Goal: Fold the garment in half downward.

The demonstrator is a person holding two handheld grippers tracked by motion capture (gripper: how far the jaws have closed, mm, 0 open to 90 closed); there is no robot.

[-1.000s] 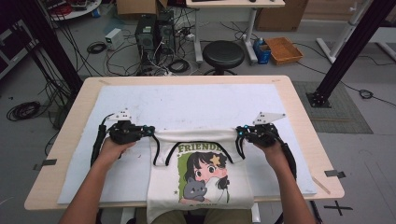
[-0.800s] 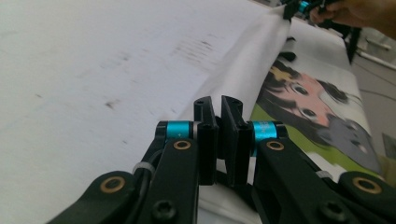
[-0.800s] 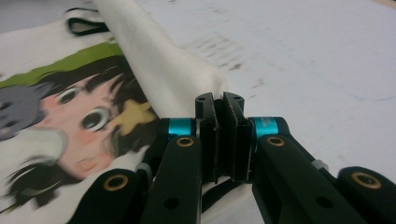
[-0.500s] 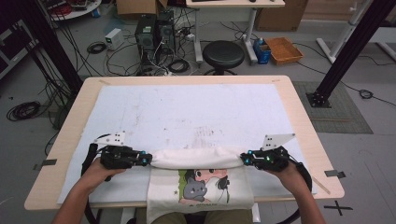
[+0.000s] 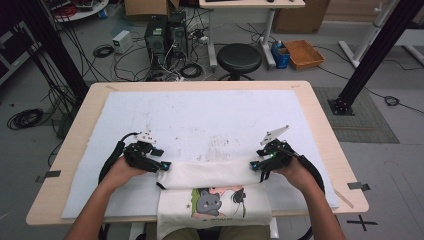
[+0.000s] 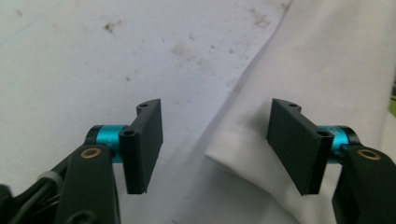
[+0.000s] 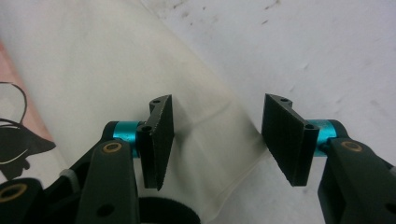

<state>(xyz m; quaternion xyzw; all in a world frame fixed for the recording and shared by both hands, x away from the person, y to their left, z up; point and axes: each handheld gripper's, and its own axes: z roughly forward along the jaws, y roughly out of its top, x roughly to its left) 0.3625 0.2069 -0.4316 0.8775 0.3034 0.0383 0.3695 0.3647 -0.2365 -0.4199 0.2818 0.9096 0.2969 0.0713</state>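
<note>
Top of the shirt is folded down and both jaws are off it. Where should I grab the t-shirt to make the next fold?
Probably the two ends of the folded band of the t-shirt. The left hand-held gripper and right hand-held gripper have just opened, and each straddles a corner there. Come in from the outer sides, low along the white mat, since the doubled edge lies flat.

So the high view sits above the person's side of the bench (image 5: 320, 125), looking forward and down, with floor clutter beyond. The two gripper views ride low, right up close to the white mat (image 6: 84, 60), each peering past its own jaws. All three share the folded shirt (image 5: 210, 172) edge.
</note>
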